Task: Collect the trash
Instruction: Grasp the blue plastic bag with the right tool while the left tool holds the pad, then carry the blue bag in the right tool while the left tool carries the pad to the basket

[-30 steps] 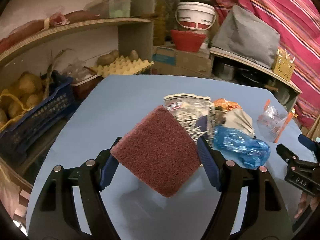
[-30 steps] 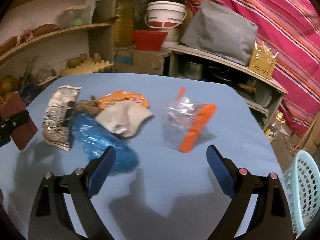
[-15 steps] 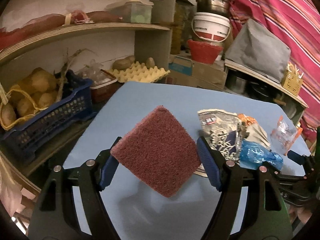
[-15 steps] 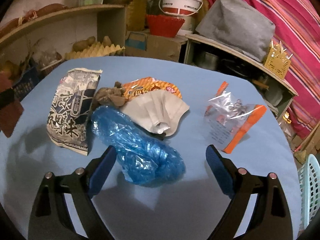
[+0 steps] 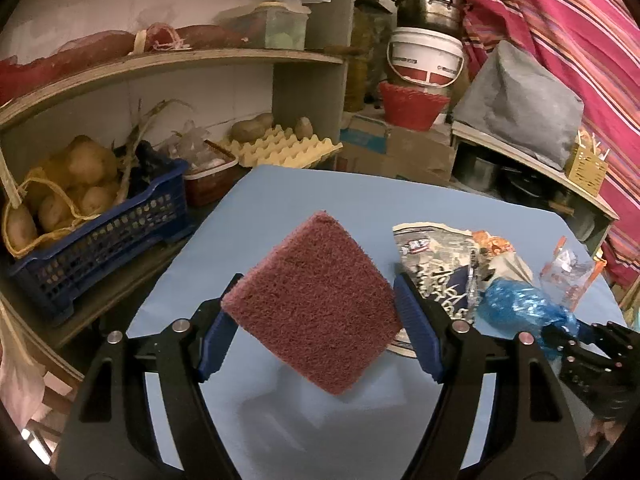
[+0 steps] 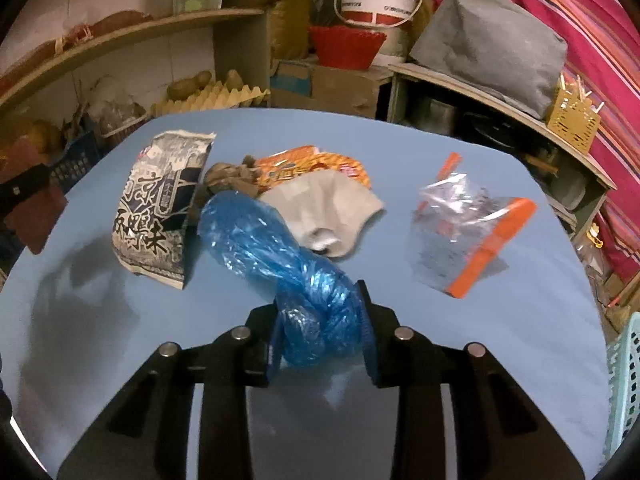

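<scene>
Right gripper clamped on the blue bag, low over the table. Left gripper pinching a maroon pad — held clear of the top. Just past: black-and-white wrapper with big Chinese characters, orange packet, grey cloth, clear pouch off right. Behind — egg tray, white bucket.

A maroon pad, a blue bag and a black-and-white printed packet are seen on a light-blue counter.

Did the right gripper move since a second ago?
Yes. The right gripper went forward and left over the blue table, away from the clear orange-edged bag, and shut on the blue plastic bag.
</scene>
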A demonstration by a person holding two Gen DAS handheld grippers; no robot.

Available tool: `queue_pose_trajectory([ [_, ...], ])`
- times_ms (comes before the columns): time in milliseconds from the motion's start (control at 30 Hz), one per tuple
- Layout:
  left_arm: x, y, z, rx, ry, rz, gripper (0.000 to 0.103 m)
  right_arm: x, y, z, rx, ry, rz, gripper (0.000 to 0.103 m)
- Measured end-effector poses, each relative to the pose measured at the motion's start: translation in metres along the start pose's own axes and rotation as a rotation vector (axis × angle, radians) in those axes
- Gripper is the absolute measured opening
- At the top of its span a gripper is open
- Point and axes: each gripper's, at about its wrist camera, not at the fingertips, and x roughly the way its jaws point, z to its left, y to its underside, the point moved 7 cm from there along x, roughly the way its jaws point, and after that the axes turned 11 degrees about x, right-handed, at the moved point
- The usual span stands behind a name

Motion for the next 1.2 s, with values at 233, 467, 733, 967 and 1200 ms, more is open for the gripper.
queue_pose_trajectory([
  [233, -0.013, -0.005, -0.033, 0.020, 0.030, -0.024, 0.073, -0.039, -0.009, -0.048, 0.040, 0.016, -0.073, 0.032],
  [467, -0.026, -0.010, -0.088, 0.071, 0.098, -0.048, 0.073, -0.074, -0.019, -0.115, 0.116, 0.054, -0.131, 0.032],
  [733, -0.043, -0.016, -0.170, 0.144, 0.181, -0.060, 0.073, -0.111, -0.013, -0.205, 0.212, 0.115, -0.173, 0.032],
  [967, -0.068, -0.021, -0.244, 0.202, 0.248, -0.085, 0.073, -0.143, 0.001, -0.289, 0.261, 0.212, -0.186, 0.032],
  [1200, -0.088, -0.015, -0.327, 0.291, 0.310, -0.099, 0.073, -0.166, 0.028, -0.373, 0.355, 0.299, -0.183, 0.032],
])
